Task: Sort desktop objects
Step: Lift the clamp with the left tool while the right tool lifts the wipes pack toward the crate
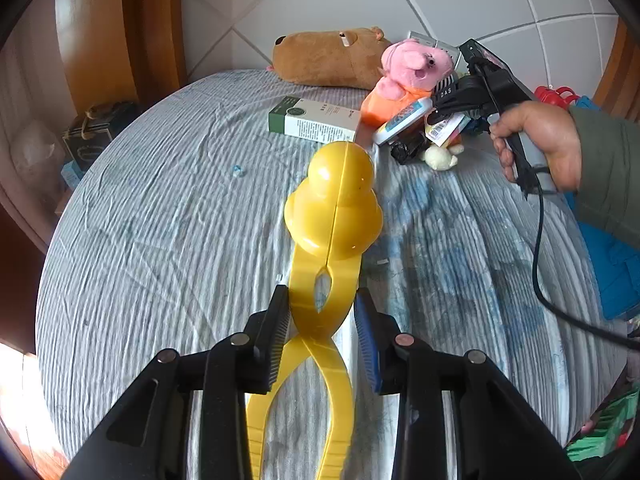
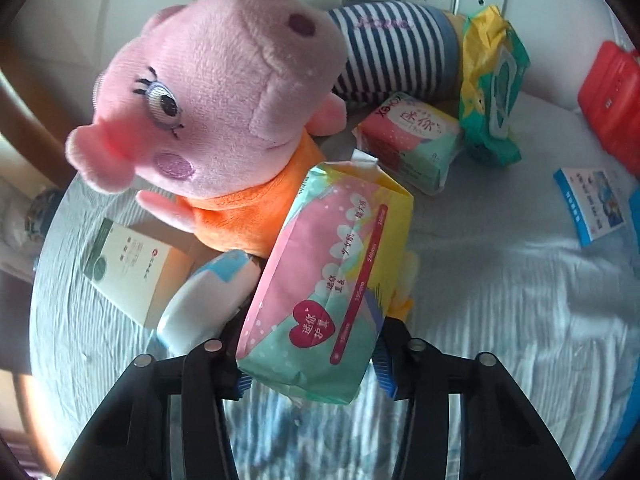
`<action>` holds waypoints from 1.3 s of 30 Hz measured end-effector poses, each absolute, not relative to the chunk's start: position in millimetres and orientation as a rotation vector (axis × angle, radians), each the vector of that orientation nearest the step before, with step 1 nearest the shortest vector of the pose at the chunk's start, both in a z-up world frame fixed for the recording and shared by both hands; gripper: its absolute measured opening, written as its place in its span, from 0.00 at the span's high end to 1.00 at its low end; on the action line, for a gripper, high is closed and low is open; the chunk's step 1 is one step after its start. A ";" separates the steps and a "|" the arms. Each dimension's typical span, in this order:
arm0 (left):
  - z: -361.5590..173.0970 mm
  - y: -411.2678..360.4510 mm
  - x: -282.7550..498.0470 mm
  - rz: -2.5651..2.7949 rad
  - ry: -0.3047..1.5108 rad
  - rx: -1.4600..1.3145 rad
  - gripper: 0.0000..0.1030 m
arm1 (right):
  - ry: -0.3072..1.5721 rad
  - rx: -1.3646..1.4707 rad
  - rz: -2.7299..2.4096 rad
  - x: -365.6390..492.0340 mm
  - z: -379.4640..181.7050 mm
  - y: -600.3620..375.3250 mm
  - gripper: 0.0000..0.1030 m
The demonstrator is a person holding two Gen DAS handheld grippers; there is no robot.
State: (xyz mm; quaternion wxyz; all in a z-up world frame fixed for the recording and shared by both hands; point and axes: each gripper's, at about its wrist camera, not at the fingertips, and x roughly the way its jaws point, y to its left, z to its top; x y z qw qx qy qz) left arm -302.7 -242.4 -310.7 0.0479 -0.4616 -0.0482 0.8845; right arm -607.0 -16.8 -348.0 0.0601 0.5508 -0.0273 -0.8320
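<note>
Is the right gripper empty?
No, the right gripper is clamped on a pastel sanitary pad pack between its fingers.

The yellow duck-shaped clamp (image 1: 334, 208) is smooth, glossy plastic, lying on a crinkled, matt striped cloth bedsheet (image 1: 160, 240). Beyond the clamp, the pink pig toy (image 2: 224, 92) is soft plush, and beside the pig the pastel pack (image 2: 336, 276) is shiny plastic film.

The left wrist view looks low along its fingers across the bed (image 1: 160, 208), the pink pig (image 1: 412, 68) far at one o'clock. The right wrist view sits close to that pig (image 2: 224, 92) at eleven o'clock. Both share the white box (image 1: 316, 120) (image 2: 132, 268).
</note>
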 end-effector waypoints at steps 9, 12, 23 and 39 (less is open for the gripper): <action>-287.2 -234.5 -303.0 2.711 -0.123 -1.365 0.69 | 0.030 1.563 -2.500 -548.2 -317.5 -7.5 0.60; -275.6 -227.0 -301.6 2.705 -0.097 -1.342 0.69 | 0.024 1.521 -2.498 -524.0 -297.3 1.6 0.60; -209.3 -170.8 -299.1 2.723 0.016 -1.213 0.69 | 0.020 1.339 -2.496 -429.1 -201.5 75.1 0.60; -118.2 -20.3 -312.3 2.742 0.103 -1.025 0.69 | -0.081 1.028 -2.603 -330.8 -68.5 253.9 0.60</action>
